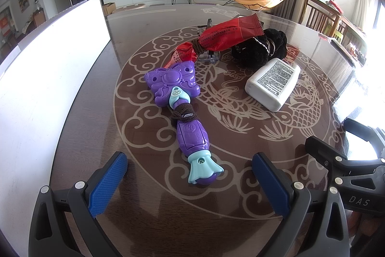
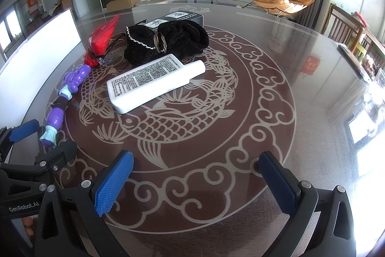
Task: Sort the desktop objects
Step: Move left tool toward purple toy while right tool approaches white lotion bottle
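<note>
Purple toy wand [image 1: 179,98], brown-banded handle

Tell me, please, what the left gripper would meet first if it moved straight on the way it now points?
Most likely the purple toy wand: its teal end lies just ahead of the open left gripper, roughly centred between the jaws. Depth is uncertain.

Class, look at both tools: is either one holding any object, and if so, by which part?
Nothing is held. The left tool is open, with the purple toy wand lying on the table ahead of it; the right tool is open over bare table.
</note>
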